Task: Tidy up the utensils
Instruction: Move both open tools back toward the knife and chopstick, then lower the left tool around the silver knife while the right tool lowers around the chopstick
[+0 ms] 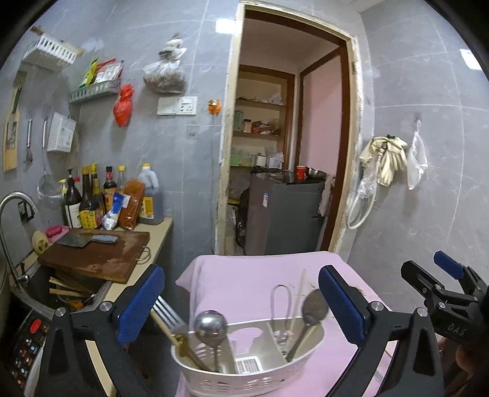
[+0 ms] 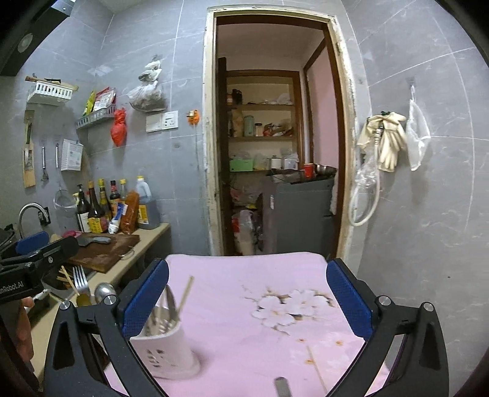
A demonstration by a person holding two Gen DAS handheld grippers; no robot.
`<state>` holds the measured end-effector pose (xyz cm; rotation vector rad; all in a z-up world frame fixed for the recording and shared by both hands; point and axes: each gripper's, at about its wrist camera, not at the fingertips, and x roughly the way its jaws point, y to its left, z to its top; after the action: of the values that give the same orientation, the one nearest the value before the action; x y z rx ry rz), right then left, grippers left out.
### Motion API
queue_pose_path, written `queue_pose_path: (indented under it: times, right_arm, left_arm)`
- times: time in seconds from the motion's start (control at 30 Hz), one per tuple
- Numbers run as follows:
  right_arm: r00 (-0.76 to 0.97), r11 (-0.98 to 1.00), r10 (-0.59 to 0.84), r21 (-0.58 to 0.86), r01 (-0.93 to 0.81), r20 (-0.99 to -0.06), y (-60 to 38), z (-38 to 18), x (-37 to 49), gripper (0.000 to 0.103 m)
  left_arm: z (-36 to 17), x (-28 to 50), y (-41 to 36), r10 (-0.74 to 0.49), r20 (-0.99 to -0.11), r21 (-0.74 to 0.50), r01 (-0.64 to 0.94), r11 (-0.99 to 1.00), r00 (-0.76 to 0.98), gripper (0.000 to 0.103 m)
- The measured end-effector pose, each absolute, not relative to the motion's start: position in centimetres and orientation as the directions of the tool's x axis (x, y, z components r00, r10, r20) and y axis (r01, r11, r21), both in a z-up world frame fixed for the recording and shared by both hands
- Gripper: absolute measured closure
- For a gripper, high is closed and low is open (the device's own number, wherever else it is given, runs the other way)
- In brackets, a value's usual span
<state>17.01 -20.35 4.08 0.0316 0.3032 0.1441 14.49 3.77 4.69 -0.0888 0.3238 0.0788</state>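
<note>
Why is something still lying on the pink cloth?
One thin chopstick lies loose on the pink cloth, and a grey handle pokes in beside it. The other utensils stand in the white caddy.

White letters "DAS" mark the black right gripper [image 1: 428, 274]; "nRobot.AI" marks the black left gripper [image 2: 39, 241].

Both wrist views are evenly lit by soft, cool indoor light; shadows are faint. Glare patches sit on the grey wall tiles [image 1: 224, 26] above the doorway [image 2: 275, 137]. Fisheye distortion bows straight edges and blackens the corners. A metal utensil handle [image 2: 282, 386] at the lower edge is blurred.
</note>
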Motion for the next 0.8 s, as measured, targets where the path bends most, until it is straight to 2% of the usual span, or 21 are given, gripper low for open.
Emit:
queue_pose_path:
  times: [0.33, 0.8]
  right_arm:
    - [0.927, 0.998, 0.060, 0.012, -0.060, -0.370, -27.2, 2.1, 16.9, 0.002]
    - [0.868, 0.995, 0.045, -0.052, -0.081, -0.494, -34.2, -2.4, 18.9, 0.002]
  left_arm:
    - [3.5, 14.4, -1.7, 0.031, -0.346, -0.034, -0.046, 0.998, 0.938, 0.001]
    - [-1.1, 16.2, -8.4, -0.028, -0.494, -0.111, -0.031, 0.993, 0.869, 0.001]
